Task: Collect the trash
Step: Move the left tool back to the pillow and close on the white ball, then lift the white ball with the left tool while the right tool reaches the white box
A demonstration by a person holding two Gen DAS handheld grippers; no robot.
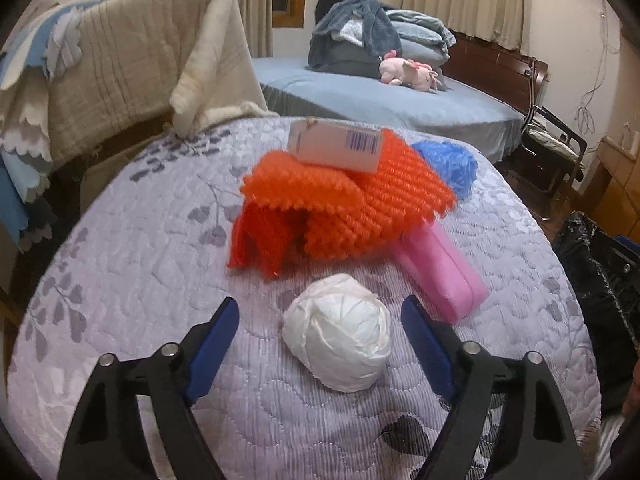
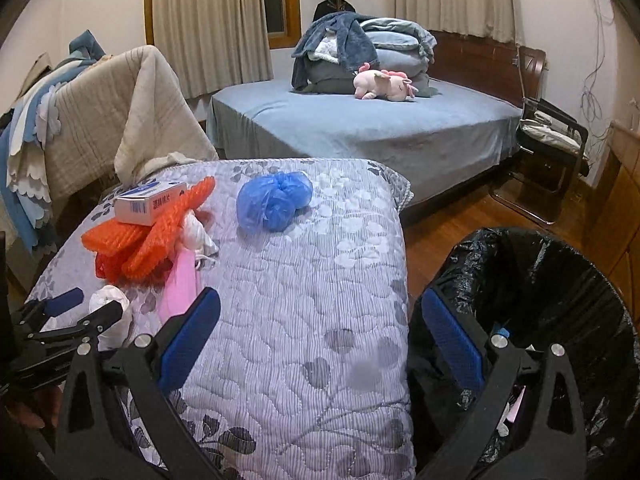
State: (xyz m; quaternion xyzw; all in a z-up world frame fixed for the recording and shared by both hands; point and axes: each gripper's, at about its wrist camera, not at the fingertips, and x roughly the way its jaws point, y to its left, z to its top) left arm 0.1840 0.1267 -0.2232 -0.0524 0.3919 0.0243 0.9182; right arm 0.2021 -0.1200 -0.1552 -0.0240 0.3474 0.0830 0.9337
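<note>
A white crumpled ball [image 1: 338,332] lies on the lilac quilt [image 1: 140,280]. My left gripper [image 1: 320,304] stands open around it, one blue pad on each side, neither touching. Behind the ball lie an orange mesh [image 1: 340,204] with a small box [image 1: 336,146] on top, a pink pack [image 1: 444,268] and a blue plastic bag [image 1: 452,164]. My right gripper [image 2: 320,296] is open and holds nothing, above the quilt's right edge beside the black-lined trash bin [image 2: 540,280]. In the right wrist view, the left gripper [image 2: 60,312] shows at the far left by the white ball [image 2: 108,300].
A bed [image 2: 360,128] with folded bedding and a pink plush toy stands behind. Cloth-draped furniture [image 2: 100,120] rises at the left. A dark chair [image 2: 552,148] and wooden floor [image 2: 460,216] lie to the right, past the bin.
</note>
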